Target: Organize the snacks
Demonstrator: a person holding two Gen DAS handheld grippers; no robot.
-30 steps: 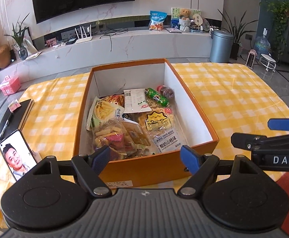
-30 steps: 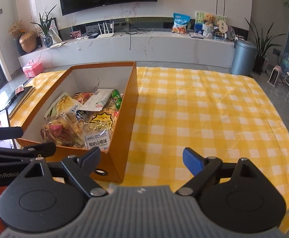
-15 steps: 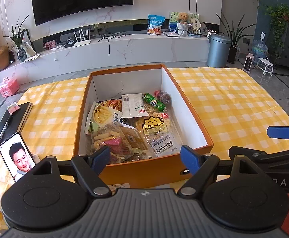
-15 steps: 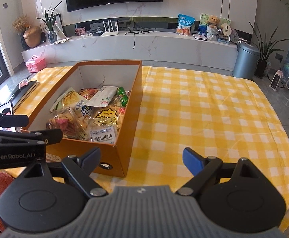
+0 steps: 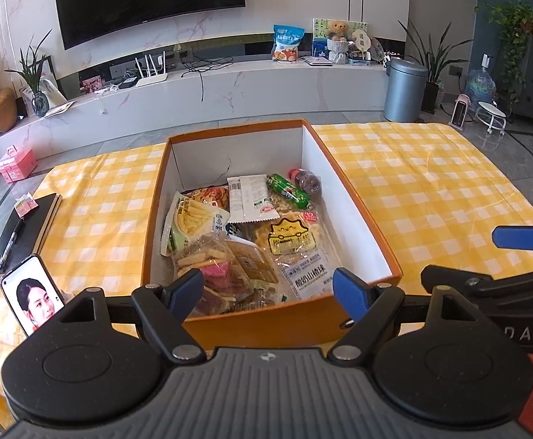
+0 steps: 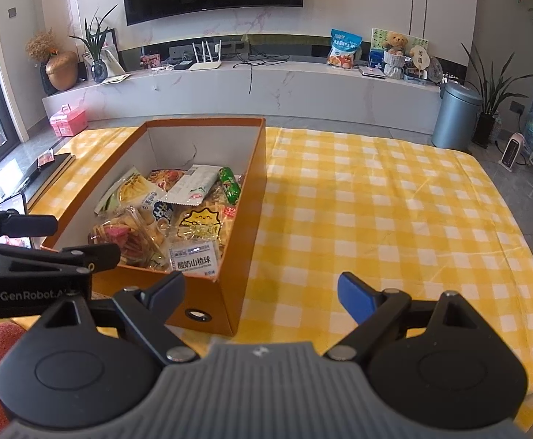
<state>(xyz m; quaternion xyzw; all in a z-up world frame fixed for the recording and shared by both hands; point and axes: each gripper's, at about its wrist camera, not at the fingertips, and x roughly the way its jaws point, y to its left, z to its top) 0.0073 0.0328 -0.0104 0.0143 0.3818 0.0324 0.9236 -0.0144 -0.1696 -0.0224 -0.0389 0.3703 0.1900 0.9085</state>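
Orange cardboard forms the open box that holds the snacks, a loose heap of packets covering its floor: a fries bag, a white sachet, a green wrapped roll, a yellow cat-face bag and a clear pack of biscuits, all overlapping with no clear order. Judging from that, the gathering part looks done, since no packet lies out on the yellow checked cloth, and what may be left is tidying the heap or nothing at all; the pictures do not settle which. The box sits on the cloth toward its left half, and the whole stretch of cloth to its right is bare. The left gripper hangs just in front of the box's near wall, pointing down into it, its blue-padded jaws spread wide with nothing between them. The right gripper is beside the box's near right corner, over the cloth, its jaws likewise wide apart and empty. Neither tool touches the box or a packet. Further out, a phone stands propped at the left edge, next to a dark notebook with a pen on it.
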